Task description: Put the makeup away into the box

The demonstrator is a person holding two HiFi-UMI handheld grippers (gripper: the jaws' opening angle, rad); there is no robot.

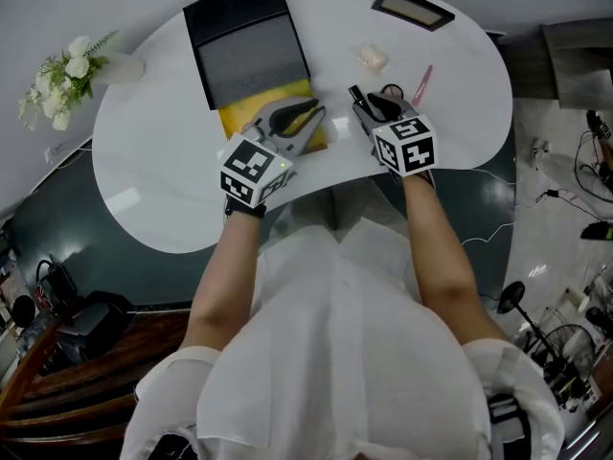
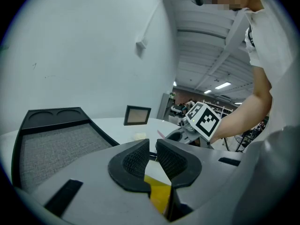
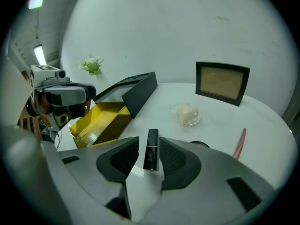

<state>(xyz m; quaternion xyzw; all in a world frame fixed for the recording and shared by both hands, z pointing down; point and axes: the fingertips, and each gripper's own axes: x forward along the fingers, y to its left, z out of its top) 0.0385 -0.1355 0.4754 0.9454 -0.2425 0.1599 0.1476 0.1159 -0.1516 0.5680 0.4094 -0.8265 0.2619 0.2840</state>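
Your forearms (image 1: 431, 238) sat nearest the lens, both stretched over the white table (image 1: 153, 161). Black tray (image 1: 251, 51) at the far edge: grey liner, two round recesses, nothing in it. Yellow box (image 3: 101, 121) lay right against it, flaps open; it looked empty from the right gripper view. Couldn't tell which of the two counts as "the box"; my guess was the yellow one.

Your left gripper (image 2: 153, 144) hung over that box with its jaws narrow, a slit between them and nothing pinched. Risk: it's a light carton, and a nudge from that gripper would skate it off line.

Your right gripper (image 3: 149, 142) had its jaws part-way apart around the black makeup tube (image 3: 151, 150). The tube was against one pad with a gap at the other, so not clamped, and in neither container. Risk: closing off-centre on a slick tube would flick or roll it.

Wrapped pad (image 3: 188, 114) and pink stick (image 3: 240, 143) lay loose on the table, not boxed.
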